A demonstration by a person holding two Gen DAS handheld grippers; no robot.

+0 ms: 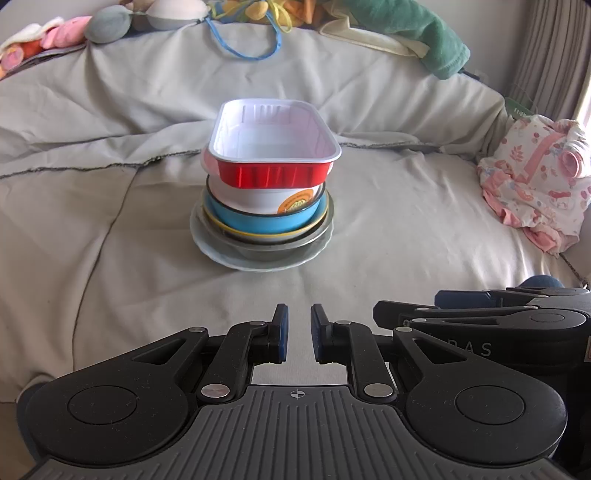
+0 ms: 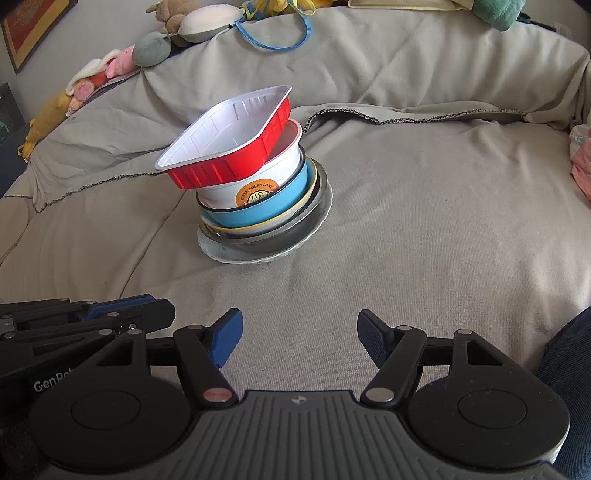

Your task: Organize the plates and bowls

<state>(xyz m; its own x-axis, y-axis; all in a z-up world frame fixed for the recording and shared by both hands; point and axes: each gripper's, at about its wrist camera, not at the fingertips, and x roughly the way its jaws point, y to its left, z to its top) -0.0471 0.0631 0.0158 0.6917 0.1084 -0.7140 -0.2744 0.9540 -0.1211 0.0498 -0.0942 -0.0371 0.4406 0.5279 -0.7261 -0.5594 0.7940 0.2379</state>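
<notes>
One stack of dishes stands in the middle of the bed. From the bottom up it is a white plate (image 1: 225,254) (image 2: 221,254), a clear glass bowl (image 1: 280,246) (image 2: 299,229), a yellow-rimmed dish, a blue bowl (image 1: 255,221) (image 2: 255,217) and a white paper bowl with an orange label (image 1: 255,201) (image 2: 218,194). On top a red tray with a white inside (image 1: 271,175) (image 2: 214,170) sits tilted. My left gripper (image 1: 298,321) hangs well short of the stack, its jaws nearly together with nothing between them. My right gripper (image 2: 299,319) is open and empty, also short of the stack.
A creased grey-beige bedcover (image 1: 110,258) lies under everything. Soft toys (image 2: 147,48) and a blue cord (image 1: 251,51) line the back edge, with a green towel (image 1: 424,33) at the back right. A pink floral cloth (image 1: 535,173) lies at the right. Each gripper shows in the other's view.
</notes>
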